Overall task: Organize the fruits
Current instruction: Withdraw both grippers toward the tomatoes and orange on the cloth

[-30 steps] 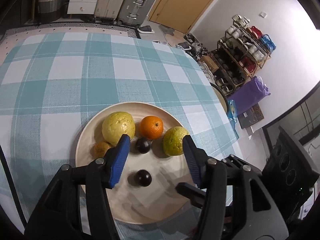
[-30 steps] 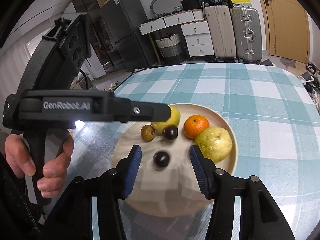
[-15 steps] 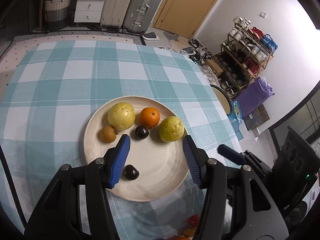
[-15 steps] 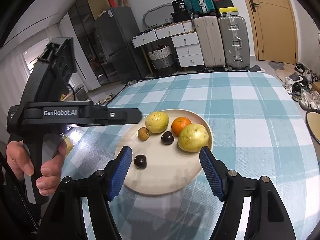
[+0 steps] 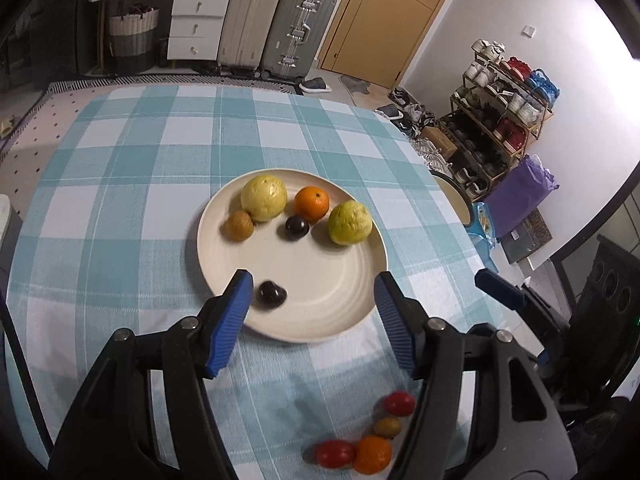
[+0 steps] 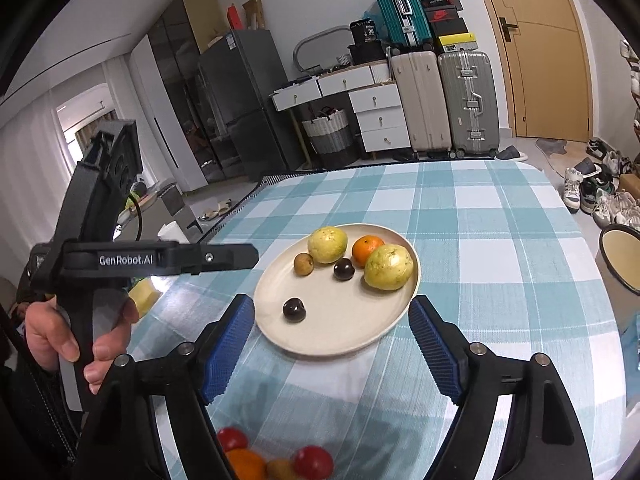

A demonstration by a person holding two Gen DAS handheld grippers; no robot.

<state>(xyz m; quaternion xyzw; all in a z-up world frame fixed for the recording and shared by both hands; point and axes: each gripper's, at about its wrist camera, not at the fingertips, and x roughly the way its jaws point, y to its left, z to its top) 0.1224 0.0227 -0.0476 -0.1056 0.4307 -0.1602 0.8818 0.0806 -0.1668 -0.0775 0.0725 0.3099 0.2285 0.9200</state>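
Observation:
A cream plate (image 5: pixel 328 304) (image 6: pixel 372 332) on the checked tablecloth holds two yellow-green guavas (image 5: pixel 264 198) (image 5: pixel 350 218), an orange (image 5: pixel 312 202), a small brown fruit (image 5: pixel 238 225) and two dark plums (image 5: pixel 297 227) (image 5: pixel 271 294). Loose fruit lies on the cloth near me: two red tomatoes (image 5: pixel 399 403) (image 5: pixel 335 453), a small brown fruit (image 5: pixel 387 426) and an orange (image 5: pixel 373 454). My left gripper (image 5: pixel 312 318) is open and empty above the plate's near edge. My right gripper (image 6: pixel 332 344) is open and empty, also short of the plate; the loose fruit (image 6: pixel 313 462) lies under it.
The table's right edge drops to a floor with a shoe rack (image 5: pixel 504 120) and a purple bag (image 5: pixel 520 196). A round dish (image 6: pixel 620 260) sits off the table's right side. Suitcases (image 5: pixel 276 28) and drawers stand behind. The left gripper's body (image 6: pixel 120 260) is at the right view's left.
Both grippers have pulled back and up from the plate. A plum now lies free on the plate. The right jaws have opened wider. Loose fruit near the table's front edge has come into view.

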